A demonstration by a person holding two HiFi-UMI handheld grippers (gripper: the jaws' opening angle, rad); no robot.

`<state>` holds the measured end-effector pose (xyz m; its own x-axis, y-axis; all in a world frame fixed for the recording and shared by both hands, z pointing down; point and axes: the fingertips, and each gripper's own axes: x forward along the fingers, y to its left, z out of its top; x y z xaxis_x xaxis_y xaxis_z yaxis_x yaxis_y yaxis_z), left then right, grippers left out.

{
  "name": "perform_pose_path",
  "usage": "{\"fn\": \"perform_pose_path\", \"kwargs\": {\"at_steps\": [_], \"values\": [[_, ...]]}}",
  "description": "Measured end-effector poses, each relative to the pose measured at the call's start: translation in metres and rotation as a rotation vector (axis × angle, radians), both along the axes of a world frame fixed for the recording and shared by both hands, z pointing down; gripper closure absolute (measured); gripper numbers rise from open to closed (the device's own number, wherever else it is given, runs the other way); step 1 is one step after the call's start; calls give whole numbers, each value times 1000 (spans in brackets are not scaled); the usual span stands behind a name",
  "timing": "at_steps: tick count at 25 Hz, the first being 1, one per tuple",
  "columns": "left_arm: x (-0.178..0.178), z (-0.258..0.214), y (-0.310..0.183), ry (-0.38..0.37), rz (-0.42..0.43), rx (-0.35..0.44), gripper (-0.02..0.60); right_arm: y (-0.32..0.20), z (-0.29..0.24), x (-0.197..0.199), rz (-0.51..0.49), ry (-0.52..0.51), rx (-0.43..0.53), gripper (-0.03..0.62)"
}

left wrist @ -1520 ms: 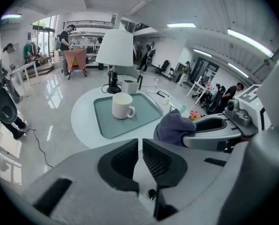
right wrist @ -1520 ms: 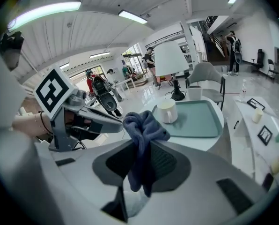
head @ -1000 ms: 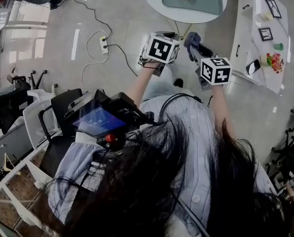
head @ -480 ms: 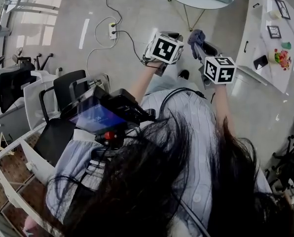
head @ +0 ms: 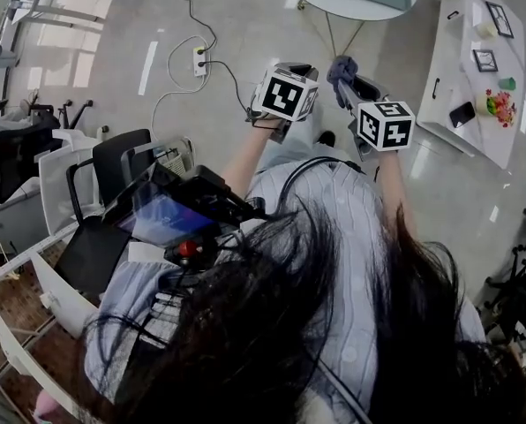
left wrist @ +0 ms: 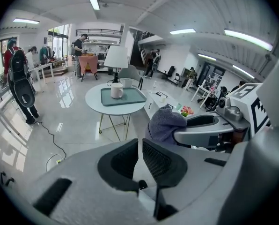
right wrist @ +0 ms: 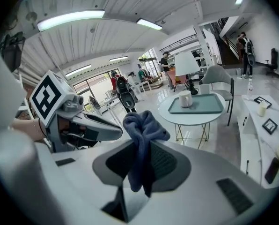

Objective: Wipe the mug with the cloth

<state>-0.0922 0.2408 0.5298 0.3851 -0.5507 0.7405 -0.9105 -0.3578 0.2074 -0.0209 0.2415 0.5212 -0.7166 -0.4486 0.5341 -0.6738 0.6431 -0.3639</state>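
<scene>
- My right gripper has its fingers pinched on the blue cloth; a bunched end sticks up past the tips and a tail hangs down between the pads
- My left gripper has its fingers drawn to a narrow slit with nothing in it
- The two grippers are side by side in the air, near each other but apart, both pointing at the round table
- The mug stands upright on a green tray on that table, towards the tray's left end, well apart from both grippers
- Open shiny floor lies between the fingertips and the table rim, with nothing in the way
- A long white cabinet runs just right of the table, its edge close to the rim, so the right side is tight
- A power strip and its cable lie on the floor off to the left
</scene>
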Motion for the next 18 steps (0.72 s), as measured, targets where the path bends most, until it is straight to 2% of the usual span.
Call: {"fn": "perform_pose_path", "kwargs": {"at_steps": [18], "values": [[-4,-11,-7,12,-49,33,538,-9,-11,-8,-66,2,30,488]]}}
